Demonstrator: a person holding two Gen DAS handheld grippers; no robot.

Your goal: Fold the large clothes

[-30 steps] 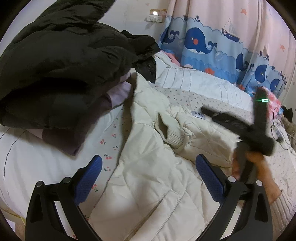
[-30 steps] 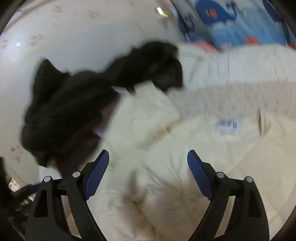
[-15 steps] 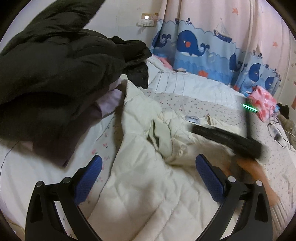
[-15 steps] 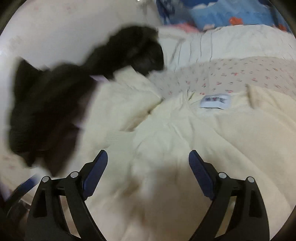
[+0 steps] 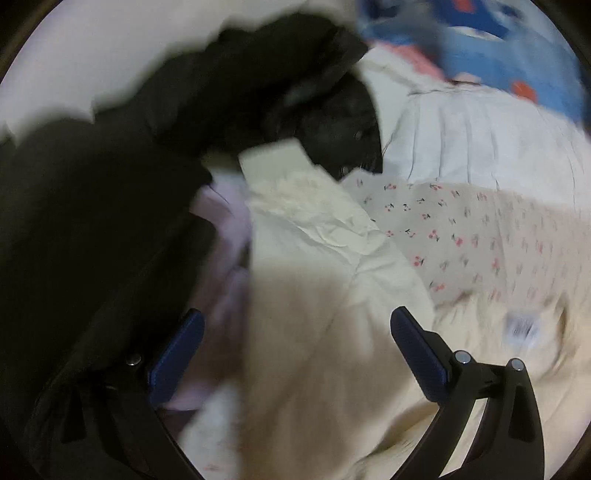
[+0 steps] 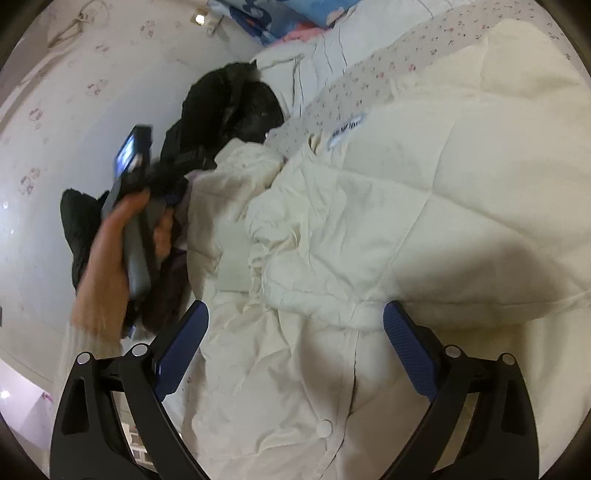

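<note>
A cream quilted coat (image 6: 388, 206) lies spread on the bed, with a white label (image 6: 347, 129) at its collar and a snap button (image 6: 325, 428) on its front edge. My right gripper (image 6: 293, 352) hovers over the coat's front, open, with nothing between its blue pads. My left gripper (image 5: 297, 354) is open too, above the coat's left part (image 5: 314, 258) beside the dark pile; this view is blurred. In the right wrist view a hand (image 6: 110, 251) holds the left gripper by the coat's bunched sleeve (image 6: 236, 173).
A black padded jacket (image 5: 110, 166) is heaped on the left over a lilac garment (image 5: 225, 229). The floral bedsheet (image 5: 480, 229) and a white pleated pillow (image 5: 480, 133) lie beyond. The wall (image 6: 55, 129) runs along the bed, with a whale-print curtain (image 6: 280, 18) at the far end.
My left gripper swept fast toward the black pile and tipped down, blurring its view. The right gripper rolled and moved over the coat's front; it has left the left wrist view.
</note>
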